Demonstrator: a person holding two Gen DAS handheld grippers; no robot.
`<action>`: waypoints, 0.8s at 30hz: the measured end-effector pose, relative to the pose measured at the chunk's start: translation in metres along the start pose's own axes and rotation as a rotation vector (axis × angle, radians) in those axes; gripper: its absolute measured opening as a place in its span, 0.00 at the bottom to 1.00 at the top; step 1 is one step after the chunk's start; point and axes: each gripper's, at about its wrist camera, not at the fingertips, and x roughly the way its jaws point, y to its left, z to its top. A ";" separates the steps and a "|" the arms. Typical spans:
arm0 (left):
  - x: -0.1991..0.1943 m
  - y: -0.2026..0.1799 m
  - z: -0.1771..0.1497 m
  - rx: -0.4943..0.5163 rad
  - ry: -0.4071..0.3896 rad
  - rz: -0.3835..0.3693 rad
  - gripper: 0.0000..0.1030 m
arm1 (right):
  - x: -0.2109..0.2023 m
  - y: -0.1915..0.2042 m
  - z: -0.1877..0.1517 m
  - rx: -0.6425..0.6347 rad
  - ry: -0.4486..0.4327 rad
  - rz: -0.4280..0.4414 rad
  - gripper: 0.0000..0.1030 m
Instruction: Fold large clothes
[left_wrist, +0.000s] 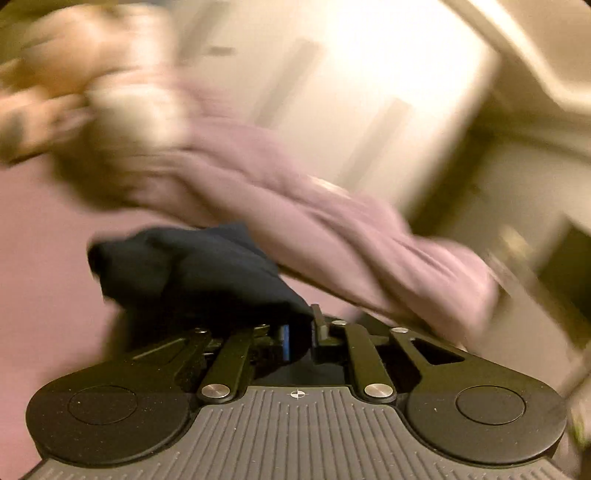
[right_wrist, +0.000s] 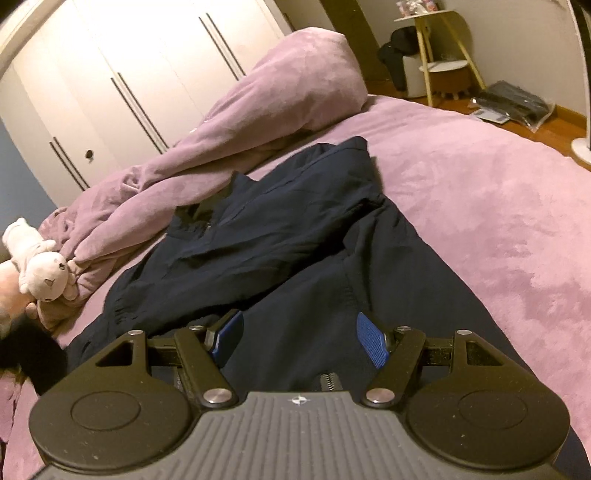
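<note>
Left gripper (left_wrist: 300, 334) is pinching a bunch of the navy garment (left_wrist: 207, 273), jaws pressed together on the fabric, the bunch lifting off the bed (left_wrist: 44, 258) just ahead of the fingers; left view is heavily blurred, so details beyond the cloth are hard to read. Right gripper (right_wrist: 301, 341) is hovering over the same navy garment (right_wrist: 280, 236) with jaws spread wide, blue pads (right_wrist: 373, 343) showing on both sides and gripping nothing; can't tell whether the pads are touching the fabric. A zipper (right_wrist: 330, 382) is showing just below the gripper, between the fingers. Garment is lying rumpled and spread across the purple bed (right_wrist: 480, 206), running from the gripper toward the far side. Purple duvet (right_wrist: 258, 122) is lying heaped along the garment's far left edge, touching it. Plush toy (right_wrist: 40, 269) is sitting at the left edge beside the duvet. White wardrobe (right_wrist: 122, 74) is standing behind the bed, and a small side table (right_wrist: 439, 44) is standing on the wood floor at far right, well apart from the garment
</note>
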 end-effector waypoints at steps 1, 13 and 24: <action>0.011 -0.025 -0.009 0.037 0.033 -0.045 0.31 | -0.001 0.001 0.000 -0.005 -0.001 0.006 0.67; 0.037 -0.031 -0.093 0.053 0.287 0.059 0.70 | 0.026 0.005 0.009 -0.013 0.100 0.129 0.67; 0.004 0.042 -0.087 -0.032 0.208 0.354 0.78 | 0.127 0.067 0.001 0.173 0.342 0.398 0.67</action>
